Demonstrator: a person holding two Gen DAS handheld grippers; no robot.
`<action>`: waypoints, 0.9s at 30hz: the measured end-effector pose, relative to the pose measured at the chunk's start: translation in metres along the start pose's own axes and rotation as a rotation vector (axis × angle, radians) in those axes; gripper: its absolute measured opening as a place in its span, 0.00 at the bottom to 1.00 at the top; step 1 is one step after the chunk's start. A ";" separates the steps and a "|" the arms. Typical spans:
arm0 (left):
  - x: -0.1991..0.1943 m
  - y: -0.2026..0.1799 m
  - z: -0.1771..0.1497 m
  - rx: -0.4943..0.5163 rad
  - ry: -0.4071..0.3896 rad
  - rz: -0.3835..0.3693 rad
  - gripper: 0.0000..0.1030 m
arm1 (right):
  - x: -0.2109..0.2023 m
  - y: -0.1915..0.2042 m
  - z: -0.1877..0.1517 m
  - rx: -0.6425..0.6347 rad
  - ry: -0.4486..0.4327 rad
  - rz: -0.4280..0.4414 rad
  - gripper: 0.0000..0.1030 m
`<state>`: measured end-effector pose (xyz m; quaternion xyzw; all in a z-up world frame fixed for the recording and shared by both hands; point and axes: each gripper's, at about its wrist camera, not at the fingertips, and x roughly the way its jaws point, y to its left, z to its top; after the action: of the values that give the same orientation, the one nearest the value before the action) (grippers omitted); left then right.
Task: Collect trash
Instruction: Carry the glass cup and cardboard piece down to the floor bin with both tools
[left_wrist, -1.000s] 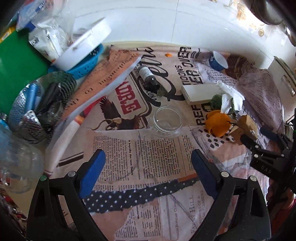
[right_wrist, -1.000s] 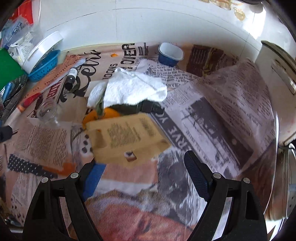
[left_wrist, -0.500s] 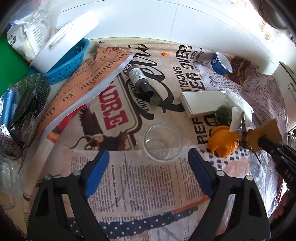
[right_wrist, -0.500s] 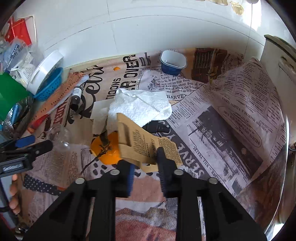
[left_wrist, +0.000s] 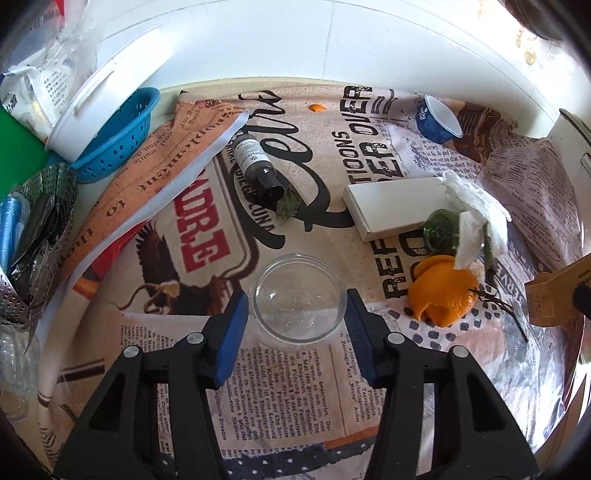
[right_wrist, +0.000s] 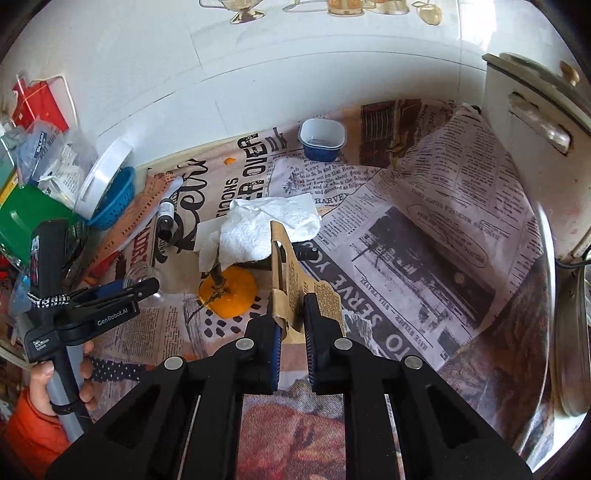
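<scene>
Trash lies scattered on the newspaper-covered surface: an orange peel, a tissue draped over a green bottle, a white box, a dark vial and a blue cup near the wall. The left gripper has its fingers apart on either side of a clear plastic cup, close to its rim; contact cannot be told. The right gripper has its fingers clamped on a brown card, just beside the peel.
</scene>
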<state>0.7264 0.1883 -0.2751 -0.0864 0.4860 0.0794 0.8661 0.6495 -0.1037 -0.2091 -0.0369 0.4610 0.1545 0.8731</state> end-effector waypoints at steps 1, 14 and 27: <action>-0.004 -0.003 -0.001 0.001 -0.004 -0.001 0.50 | -0.003 -0.002 0.000 0.004 -0.003 0.004 0.10; -0.122 -0.051 -0.027 -0.035 -0.167 -0.008 0.49 | -0.091 -0.021 -0.008 -0.044 -0.129 0.107 0.10; -0.235 -0.072 -0.088 -0.011 -0.290 -0.040 0.49 | -0.180 0.016 -0.044 -0.138 -0.243 0.144 0.10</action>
<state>0.5483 0.0861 -0.1143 -0.0885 0.3536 0.0762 0.9281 0.5148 -0.1400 -0.0857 -0.0448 0.3415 0.2515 0.9045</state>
